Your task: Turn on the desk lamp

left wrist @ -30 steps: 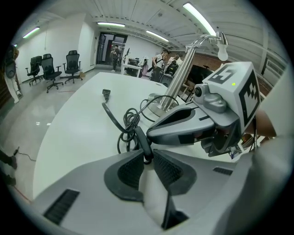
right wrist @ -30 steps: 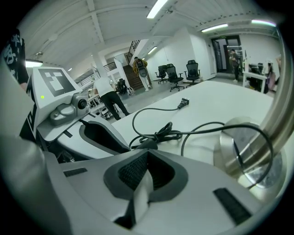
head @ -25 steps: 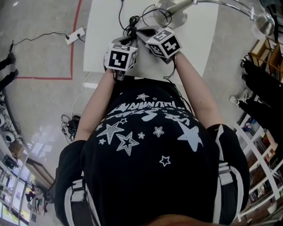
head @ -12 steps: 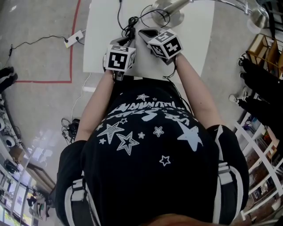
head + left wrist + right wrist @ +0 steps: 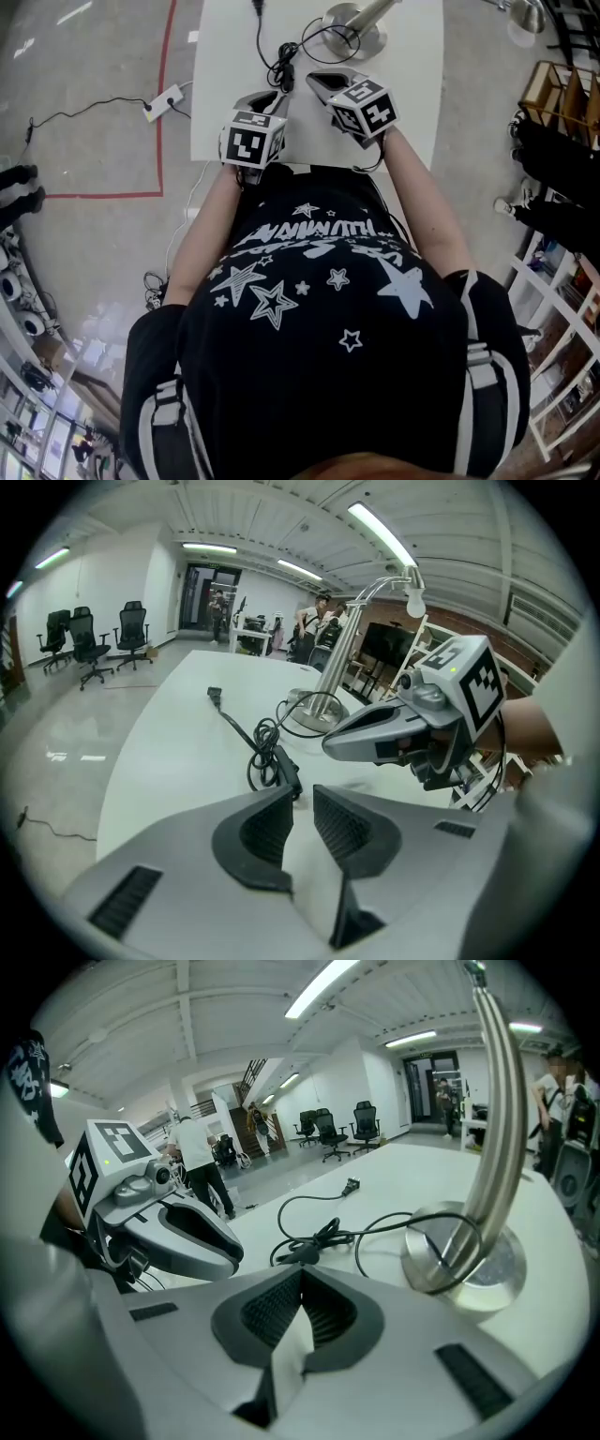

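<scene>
The desk lamp's round metal base (image 5: 352,23) stands at the far side of the white table (image 5: 412,84), and its bulb head (image 5: 412,599) hangs unlit over the right. The lamp's black cord (image 5: 281,58) lies coiled in front of the base, with an inline switch (image 5: 287,766) on it and the plug (image 5: 214,695) loose on the table. My left gripper (image 5: 302,808) hovers just short of the coil, open and holding nothing. My right gripper (image 5: 300,1279) is beside it, shut and holding nothing, pointing between the coil (image 5: 314,1238) and the base (image 5: 459,1260).
A white power strip (image 5: 161,79) lies on the floor left of the table, inside a red tape line (image 5: 155,112). Shelving (image 5: 562,103) stands to the right. Office chairs (image 5: 89,639) and people are far off in the room.
Both grippers have lifted a little above the table and drawn slightly back toward the person. The head view has shifted, so the table shows lower in the picture.
</scene>
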The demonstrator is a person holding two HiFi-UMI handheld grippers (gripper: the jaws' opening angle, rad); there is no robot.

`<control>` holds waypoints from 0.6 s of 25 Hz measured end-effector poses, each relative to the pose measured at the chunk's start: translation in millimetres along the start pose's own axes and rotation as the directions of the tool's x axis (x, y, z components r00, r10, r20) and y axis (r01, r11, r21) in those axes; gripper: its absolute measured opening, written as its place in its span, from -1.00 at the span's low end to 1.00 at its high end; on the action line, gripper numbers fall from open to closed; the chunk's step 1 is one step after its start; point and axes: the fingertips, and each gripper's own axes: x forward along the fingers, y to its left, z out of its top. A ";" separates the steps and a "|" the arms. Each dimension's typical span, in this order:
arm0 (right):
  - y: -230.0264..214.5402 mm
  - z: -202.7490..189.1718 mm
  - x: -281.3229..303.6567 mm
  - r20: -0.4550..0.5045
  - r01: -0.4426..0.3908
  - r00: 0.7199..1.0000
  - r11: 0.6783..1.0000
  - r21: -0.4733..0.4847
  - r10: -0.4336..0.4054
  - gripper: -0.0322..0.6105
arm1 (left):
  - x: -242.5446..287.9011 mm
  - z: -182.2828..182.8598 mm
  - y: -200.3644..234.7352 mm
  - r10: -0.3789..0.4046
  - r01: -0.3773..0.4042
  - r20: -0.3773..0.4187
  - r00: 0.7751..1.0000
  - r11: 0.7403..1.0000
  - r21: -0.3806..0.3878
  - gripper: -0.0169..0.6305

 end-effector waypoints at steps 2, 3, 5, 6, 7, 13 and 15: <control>4.9 -0.6 -3.7 0.010 0.018 1.000 1.000 0.011 -0.018 -0.89 | -8.6 -0.2 -0.4 -0.021 0.021 0.014 1.000 0.999 0.030 -0.71; 7.2 -0.8 -5.1 0.015 0.029 0.999 0.999 0.019 -0.029 -0.89 | -12.8 0.1 0.8 -0.029 0.028 0.022 0.999 0.999 0.039 -0.71; 11.7 -2.1 -8.4 0.021 0.052 0.998 0.998 0.034 -0.053 -0.89 | -20.0 2.0 2.5 -0.048 0.046 0.034 0.998 0.998 0.050 -0.71; 14.1 -3.5 -10.3 0.020 0.064 0.998 0.997 0.035 -0.065 -0.89 | -23.0 2.9 2.9 -0.056 0.054 0.038 0.998 0.997 0.059 -0.79; 16.8 -5.1 -12.2 0.018 0.076 0.997 0.997 0.033 -0.077 -0.89 | -25.7 2.7 3.5 -0.062 0.059 0.038 0.997 0.996 0.073 -0.86; 35.3 -14.6 -14.6 0.021 0.099 0.995 0.994 0.038 -0.100 -0.89 | -37.6 -1.5 5.8 -0.061 0.057 0.058 0.996 0.996 0.067 -0.92; 37.1 -18.3 -15.2 0.019 0.091 0.996 0.996 0.026 -0.091 -0.89 | -39.6 -2.9 -1.3 -0.062 0.059 0.070 0.996 0.997 0.047 -0.92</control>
